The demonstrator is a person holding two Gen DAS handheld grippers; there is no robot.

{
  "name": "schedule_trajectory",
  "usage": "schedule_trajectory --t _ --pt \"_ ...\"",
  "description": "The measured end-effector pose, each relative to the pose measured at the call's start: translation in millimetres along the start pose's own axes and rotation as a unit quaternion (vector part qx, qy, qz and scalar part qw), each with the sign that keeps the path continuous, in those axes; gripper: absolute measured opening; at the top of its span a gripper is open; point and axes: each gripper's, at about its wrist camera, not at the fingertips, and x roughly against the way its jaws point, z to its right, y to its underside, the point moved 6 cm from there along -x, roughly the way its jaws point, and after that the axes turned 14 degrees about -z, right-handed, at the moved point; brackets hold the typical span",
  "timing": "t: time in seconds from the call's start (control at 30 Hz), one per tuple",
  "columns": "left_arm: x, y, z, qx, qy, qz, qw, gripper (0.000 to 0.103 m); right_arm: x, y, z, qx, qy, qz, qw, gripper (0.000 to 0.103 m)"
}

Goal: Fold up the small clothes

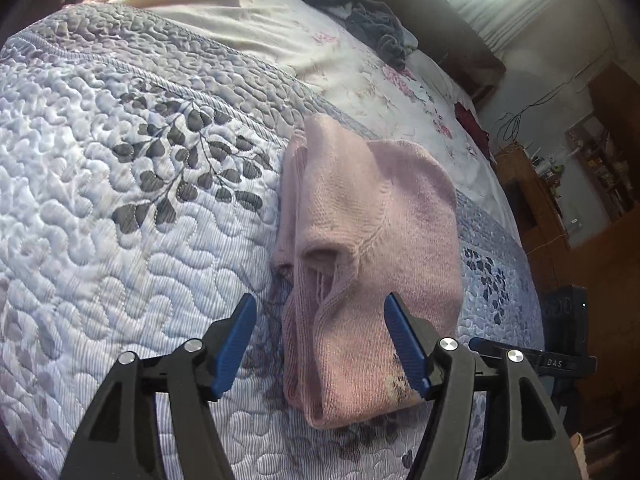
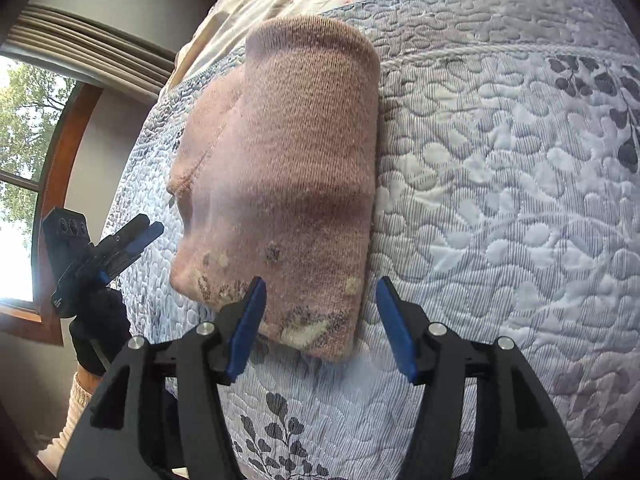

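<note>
Pink knit folded on the quilt, both my claws let go of it.

The pink sweater (image 1: 360,232) lies as a compact bundle on the blue-grey leaf-patterned quilt (image 1: 120,208), near its border with the floral sheet (image 1: 360,80) farther up the bed, flat enough to keep its fold. My left gripper (image 1: 320,340) hangs over the near end with fingers spread to either side of the cloth, pinching nothing. My right gripper (image 2: 320,320) is likewise spread wide above the near corner, so nothing drags the layers. I judge the fold done or nearly so, though the loose tunnel on the left side may be a sleeve; I cannot be sure. A dark garment (image 1: 360,20) waits far off.
</note>
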Motion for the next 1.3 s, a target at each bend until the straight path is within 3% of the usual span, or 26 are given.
schedule_trajectory --t 0.17,0.23,0.33,0.43,0.53,0.73,0.8,0.93,1.03,1.1,1.2,1.3 --pt "-22 -40 -22 0.032 0.033 -0.02 0.9987 0.068 5 -22 4 -0.003 -0.019 0.005 1.0 0.062" --pt "-33 -49 -24 0.038 0.061 -0.029 0.997 0.068 1 -29 7 -0.007 -0.022 0.002 1.0 0.063" --pt "-53 -58 -30 0.043 0.059 -0.045 0.9963 0.068 -7 -40 9 -0.011 -0.025 -0.001 1.0 0.063" --pt "-66 -59 -28 0.037 0.086 -0.061 0.9937 0.068 -15 -51 6 -0.01 -0.036 -0.001 0.999 0.064" --pt "-75 -61 -21 0.025 0.118 -0.076 0.9898 0.068 -22 -60 5 -0.008 -0.052 0.0 0.999 0.07" --pt "-92 -63 -13 -0.012 0.125 -0.099 0.9871 0.077 -39 -79 6 -0.02 -0.101 -0.001 0.995 0.084" --pt "-95 -64 -12 -0.016 0.137 -0.106 0.9847 0.077 -45 -84 7 -0.025 -0.118 -0.005 0.993 0.09" --pt "-100 -64 -5 -0.022 0.169 -0.117 0.9784 0.074 -66 -96 7 -0.034 -0.15 -0.022 0.988 0.094" --pt "-110 -60 1 -0.017 0.19 -0.129 0.9731 0.061 -75 -106 8 -0.052 -0.171 -0.019 0.984 0.093" --pt "-112 -58 -1 -0.006 0.2 -0.124 0.9718 0.056 -74 -108 4 -0.045 -0.167 -0.014 0.985 0.082" --pt "-105 -54 -1 -0.003 0.227 -0.112 0.9675 0.052 -62 -103 2 -0.039 -0.182 -0.006 0.982 0.069" --pt "-96 -49 18 -0.009 0.242 -0.099 0.9653 0.051 -47 -94 -1 -0.031 -0.18 0.002 0.983 0.068"
